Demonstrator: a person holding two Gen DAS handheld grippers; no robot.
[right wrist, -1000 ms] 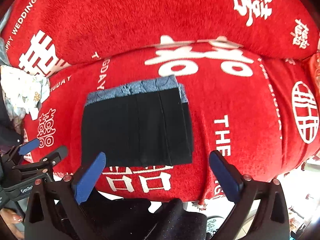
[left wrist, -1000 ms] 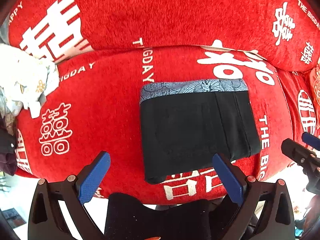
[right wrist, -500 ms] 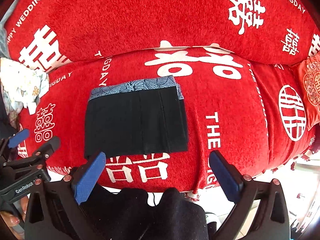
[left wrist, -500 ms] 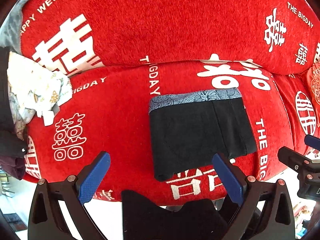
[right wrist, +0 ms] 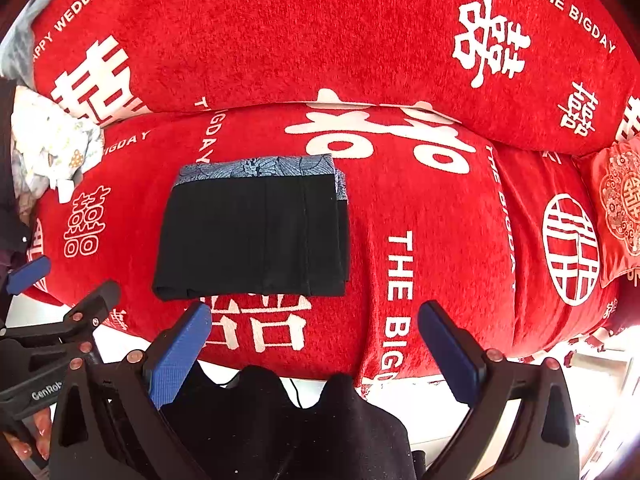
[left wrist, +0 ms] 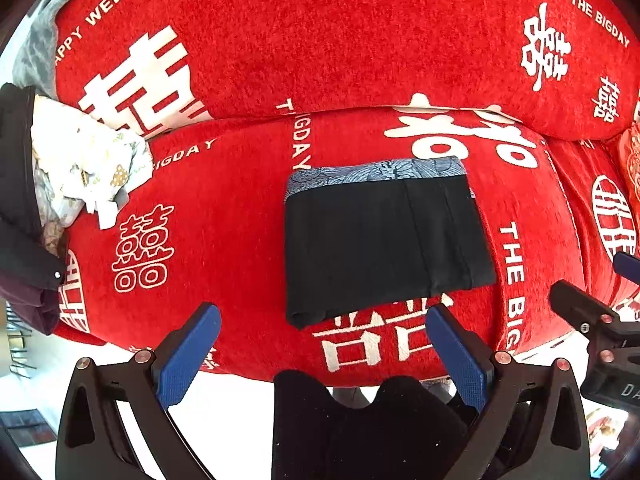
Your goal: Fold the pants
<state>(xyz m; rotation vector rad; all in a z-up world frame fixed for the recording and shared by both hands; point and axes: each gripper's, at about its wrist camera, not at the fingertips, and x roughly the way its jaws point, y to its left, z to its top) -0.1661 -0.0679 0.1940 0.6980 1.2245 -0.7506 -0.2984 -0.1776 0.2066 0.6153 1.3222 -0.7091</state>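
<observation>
Folded black pants flat on red sofa cover, beyond both grippers, left gripper and right gripper fingers spread, holding nothing

My right gripper is cut by the left view's edge; my left gripper by the right view's. The dark garment at left runs out of frame.

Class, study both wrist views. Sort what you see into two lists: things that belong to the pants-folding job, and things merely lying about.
Belongs to the job:
black pants, folded, on the sofa
left gripper, open
right gripper, open

Lying about:
red sofa cover
crumpled white cloth
dark garment
embroidered red cushion
</observation>
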